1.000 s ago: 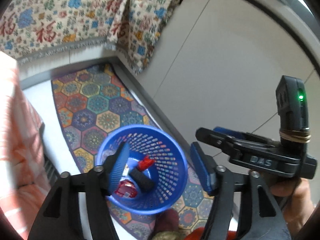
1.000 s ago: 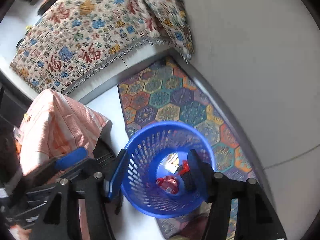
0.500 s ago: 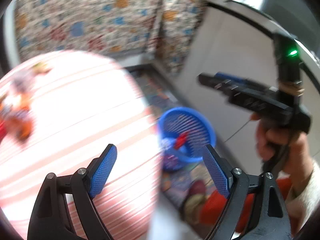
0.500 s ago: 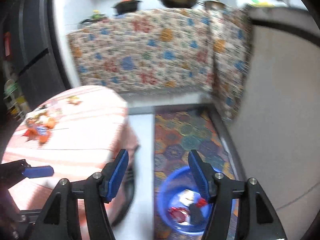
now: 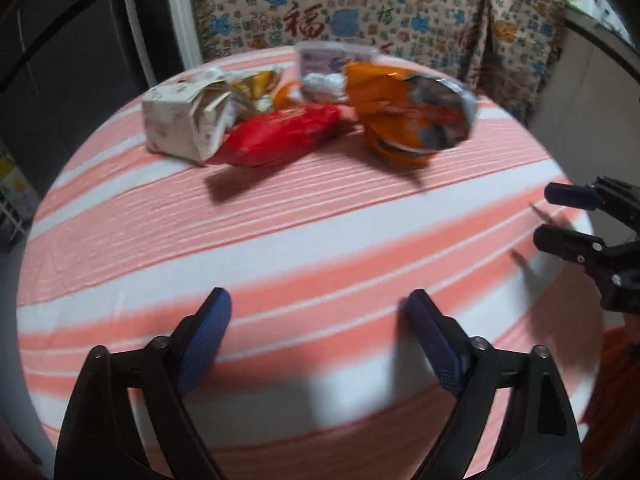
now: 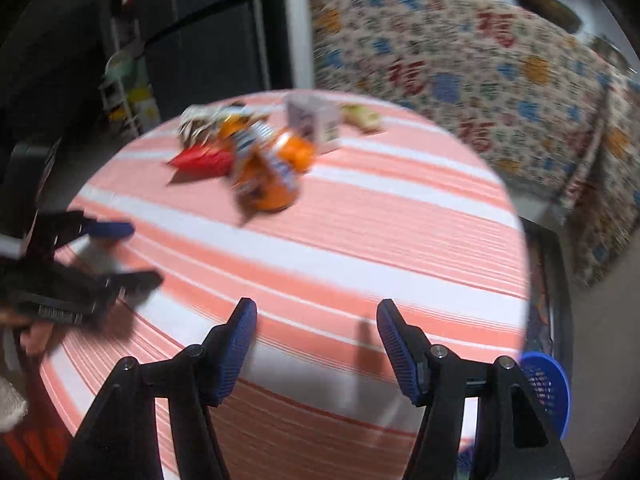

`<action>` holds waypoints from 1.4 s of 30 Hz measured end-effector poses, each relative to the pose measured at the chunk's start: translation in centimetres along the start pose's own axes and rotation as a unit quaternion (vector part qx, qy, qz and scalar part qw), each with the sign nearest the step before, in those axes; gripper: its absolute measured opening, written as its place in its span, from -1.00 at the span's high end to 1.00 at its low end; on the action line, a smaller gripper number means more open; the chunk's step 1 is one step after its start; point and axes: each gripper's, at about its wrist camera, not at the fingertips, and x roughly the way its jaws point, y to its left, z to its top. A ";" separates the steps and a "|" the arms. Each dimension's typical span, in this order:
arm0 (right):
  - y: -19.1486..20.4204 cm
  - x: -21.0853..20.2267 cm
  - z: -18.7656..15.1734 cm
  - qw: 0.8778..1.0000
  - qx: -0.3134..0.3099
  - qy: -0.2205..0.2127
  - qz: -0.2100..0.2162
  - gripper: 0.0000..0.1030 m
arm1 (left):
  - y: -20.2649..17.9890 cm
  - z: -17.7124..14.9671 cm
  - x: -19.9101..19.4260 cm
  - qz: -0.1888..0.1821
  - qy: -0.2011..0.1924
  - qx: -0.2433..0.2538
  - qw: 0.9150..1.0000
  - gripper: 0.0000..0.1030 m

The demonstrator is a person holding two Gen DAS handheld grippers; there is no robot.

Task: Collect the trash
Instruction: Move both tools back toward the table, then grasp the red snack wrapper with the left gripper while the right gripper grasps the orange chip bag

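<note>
While both tools hang over the near edge of the striped bench (image 5: pixel 320 208), the trash sits in one heap at its far side. From left to right lie a crumpled white paper carton (image 5: pixel 186 118), a red snack wrapper (image 5: pixel 280 136), and an orange foil chip bag (image 5: pixel 408 116), torn open. All look light, soft and crushable; the foil is likely slippery, so a pinch on a folded edge or crimped seam should serve better than on a flat face.

The left gripper (image 5: pixel 320 332) has just been opening, and its fingers stand released with nothing between them. The right gripper (image 6: pixel 316 336) is likewise spread and empty.

Only the right wrist view shows the blue mesh basket (image 6: pixel 548 392) on the floor beyond the bench edge, and a small white box (image 6: pixel 314 120) behind the heap.
</note>
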 end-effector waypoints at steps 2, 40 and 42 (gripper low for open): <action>0.9 1.4 0.4 1.000 -0.009 0.015 0.005 -0.24 | 0.8 0.5 0.8 -0.008 -0.002 0.011 1.000 -0.99; 2.1 5.3 3.5 0.999 -0.029 0.011 0.016 -0.52 | 2.6 5.9 3.0 -0.079 -0.044 0.090 0.992 0.37; 2.0 5.4 3.6 0.999 -0.029 0.013 0.019 -0.52 | 2.6 5.1 2.4 -0.075 -0.038 0.092 0.992 0.37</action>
